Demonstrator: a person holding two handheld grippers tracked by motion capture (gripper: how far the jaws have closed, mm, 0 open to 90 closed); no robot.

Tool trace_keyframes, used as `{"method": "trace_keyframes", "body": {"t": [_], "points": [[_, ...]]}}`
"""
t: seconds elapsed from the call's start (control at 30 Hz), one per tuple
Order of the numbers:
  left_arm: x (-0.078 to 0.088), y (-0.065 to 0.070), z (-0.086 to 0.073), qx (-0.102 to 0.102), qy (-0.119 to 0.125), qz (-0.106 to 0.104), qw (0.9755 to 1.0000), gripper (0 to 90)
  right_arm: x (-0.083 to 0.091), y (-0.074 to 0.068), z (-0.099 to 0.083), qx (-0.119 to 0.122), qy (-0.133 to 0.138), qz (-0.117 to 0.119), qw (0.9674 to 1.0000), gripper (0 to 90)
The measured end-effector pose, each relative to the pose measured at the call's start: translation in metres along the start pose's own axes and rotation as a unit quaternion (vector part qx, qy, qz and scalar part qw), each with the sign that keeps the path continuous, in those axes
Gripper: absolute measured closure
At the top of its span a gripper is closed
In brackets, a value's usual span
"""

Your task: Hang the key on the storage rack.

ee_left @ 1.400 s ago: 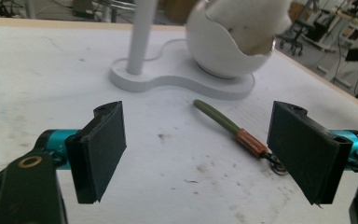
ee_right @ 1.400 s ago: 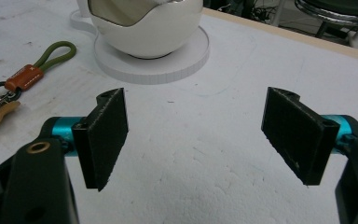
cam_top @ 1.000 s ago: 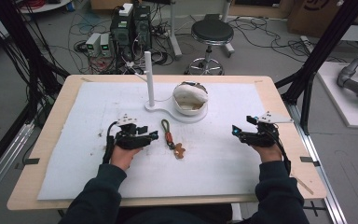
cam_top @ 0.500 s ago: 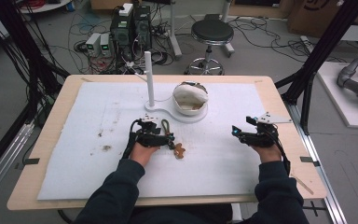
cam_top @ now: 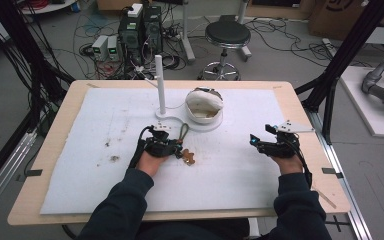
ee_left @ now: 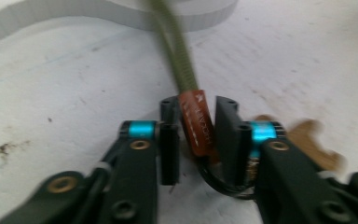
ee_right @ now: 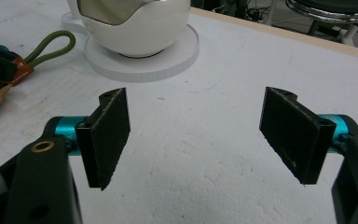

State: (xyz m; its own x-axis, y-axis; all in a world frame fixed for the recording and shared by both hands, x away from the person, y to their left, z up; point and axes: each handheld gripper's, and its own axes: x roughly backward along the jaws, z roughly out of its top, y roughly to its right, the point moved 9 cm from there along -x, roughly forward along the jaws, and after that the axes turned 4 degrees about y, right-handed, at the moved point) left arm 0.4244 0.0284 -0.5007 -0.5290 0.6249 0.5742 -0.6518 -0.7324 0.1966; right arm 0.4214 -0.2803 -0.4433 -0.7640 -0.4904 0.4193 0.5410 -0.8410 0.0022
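A keychain lies on the white mat just in front of the white stand: an olive green cord loop (cam_top: 184, 131), a brown leather tab (ee_left: 195, 122) and a wooden tag (cam_top: 189, 159). My left gripper (cam_top: 176, 148) is low on the mat, and its jaws are shut on the leather tab (ee_left: 196, 140) with the cord running away from them toward the stand. My right gripper (cam_top: 254, 141) hovers at the right of the mat, about a hand's width from the keychain, open with nothing between its pads (ee_right: 193, 135). The green loop (ee_right: 51, 46) shows at that view's left edge.
A white stand with an upright post (cam_top: 159, 82) and a round base carrying a white egg-shaped shell (cam_top: 205, 104) sits at the mat's far middle. The white mat (cam_top: 105, 165) covers most of the wooden table (cam_top: 300, 100). Small dark specks mark the mat's left.
My left gripper moved right from the mat's left part to the keychain, then closed on its leather tab. The right gripper has stayed put.
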Motion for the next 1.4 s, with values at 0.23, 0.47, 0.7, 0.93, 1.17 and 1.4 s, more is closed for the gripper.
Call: {"method": "trace_keyframes", "body": {"t": [0.23,0.47,0.7,0.93,1.17,1.4], "points": [[0.02,-0.018,-0.009,0.023,-0.011,-0.016,0.9995,77.2,0.001,0.002,-0.001,-0.001,-0.001,-0.003,1.0,24.9],[0.045,-0.043,-0.021,0.026,-0.037,-0.028,0.9986,77.2,0.001,0.001,-0.001,0.0,-0.003,-0.003,1.0,25.1],[0.039,-0.042,-0.022,-0.055,-0.036,0.029,0.9974,53.5,0.001,0.0,-0.001,0.0,-0.004,-0.003,1.0,25.1],[0.039,-0.041,-0.024,-0.084,-0.037,0.049,0.9945,69.6,0.002,0.0,-0.001,-0.001,-0.003,-0.003,1.0,25.1],[0.041,-0.034,-0.02,-0.082,-0.02,0.021,0.9962,76.7,0.002,0.001,-0.001,0.001,-0.003,-0.004,1.0,25.1],[0.056,-0.034,-0.002,-0.057,0.048,0.01,0.9972,77.0,0.003,0.002,0.0,-0.001,0.001,-0.005,1.0,25.2]]}}
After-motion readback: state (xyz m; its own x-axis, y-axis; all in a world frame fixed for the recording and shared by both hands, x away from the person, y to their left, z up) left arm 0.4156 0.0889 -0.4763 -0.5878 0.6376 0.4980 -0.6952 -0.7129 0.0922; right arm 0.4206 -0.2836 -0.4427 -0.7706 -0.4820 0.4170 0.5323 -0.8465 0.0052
